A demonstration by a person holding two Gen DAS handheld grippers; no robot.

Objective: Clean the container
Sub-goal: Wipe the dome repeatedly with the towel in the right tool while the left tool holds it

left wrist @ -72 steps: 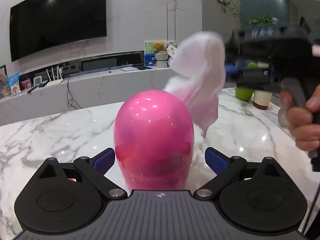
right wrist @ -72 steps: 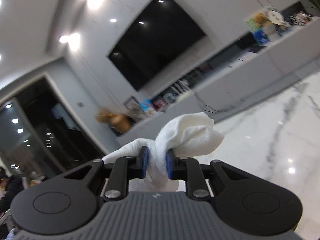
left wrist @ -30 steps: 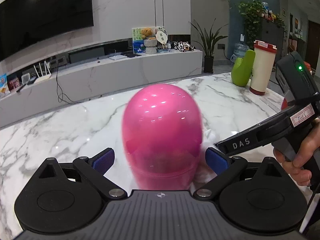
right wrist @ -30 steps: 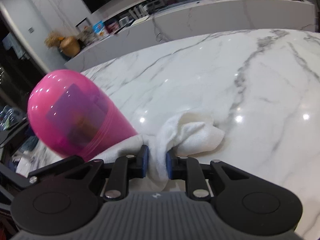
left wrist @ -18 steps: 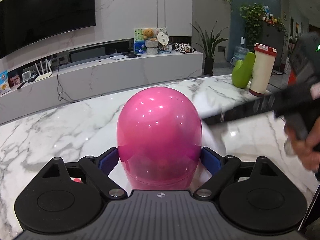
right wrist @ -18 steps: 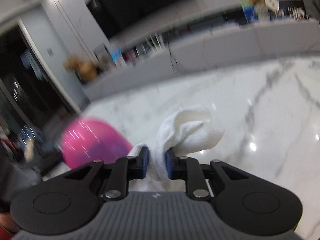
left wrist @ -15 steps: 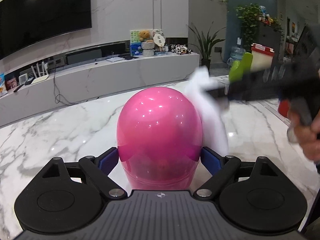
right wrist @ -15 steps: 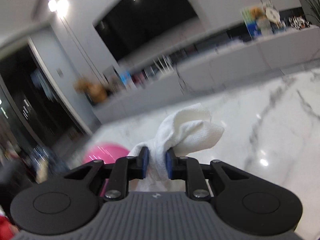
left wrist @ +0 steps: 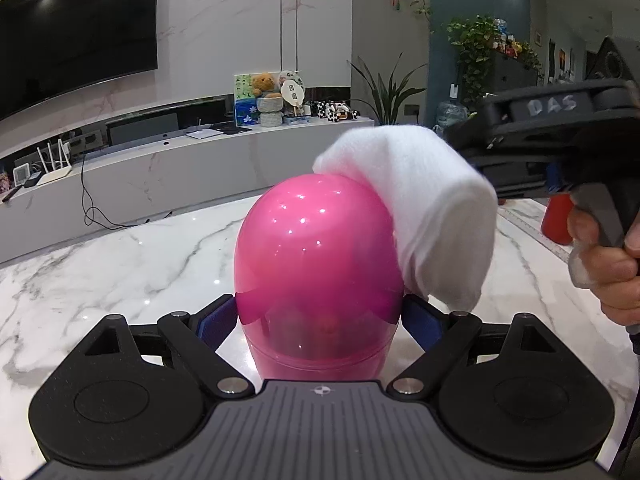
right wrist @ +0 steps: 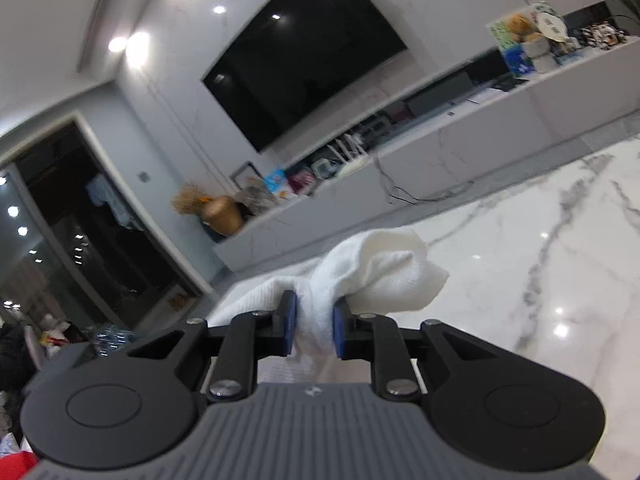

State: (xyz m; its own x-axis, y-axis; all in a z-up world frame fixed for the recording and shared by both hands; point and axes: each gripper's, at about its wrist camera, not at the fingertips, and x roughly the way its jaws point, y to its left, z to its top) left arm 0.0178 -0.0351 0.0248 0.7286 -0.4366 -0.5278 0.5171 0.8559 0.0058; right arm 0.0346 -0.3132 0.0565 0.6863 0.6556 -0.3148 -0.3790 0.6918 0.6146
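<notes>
A glossy pink egg-shaped container (left wrist: pixel 320 264) stands upright on the white marble table (left wrist: pixel 120 264). My left gripper (left wrist: pixel 320 320) is shut on its lower sides, blue pads pressed to both flanks. My right gripper (right wrist: pixel 314 326) is shut on a white cloth (right wrist: pixel 376 276). In the left wrist view the cloth (left wrist: pixel 432 216) drapes over the container's upper right side, touching its top, with the right gripper's body (left wrist: pixel 560 140) behind it. The container is out of the right wrist view.
A red-based cup (left wrist: pixel 558 220) stands at the table's right, partly hidden by the right gripper. A long white counter (left wrist: pixel 180 168) with a TV (left wrist: pixel 76 36) above it runs behind the table. A hand (left wrist: pixel 608 268) holds the right gripper.
The left gripper closed onto the container about a second ago. The right gripper rose from the container's lower right side with the cloth, which now lies on the upper right and top.
</notes>
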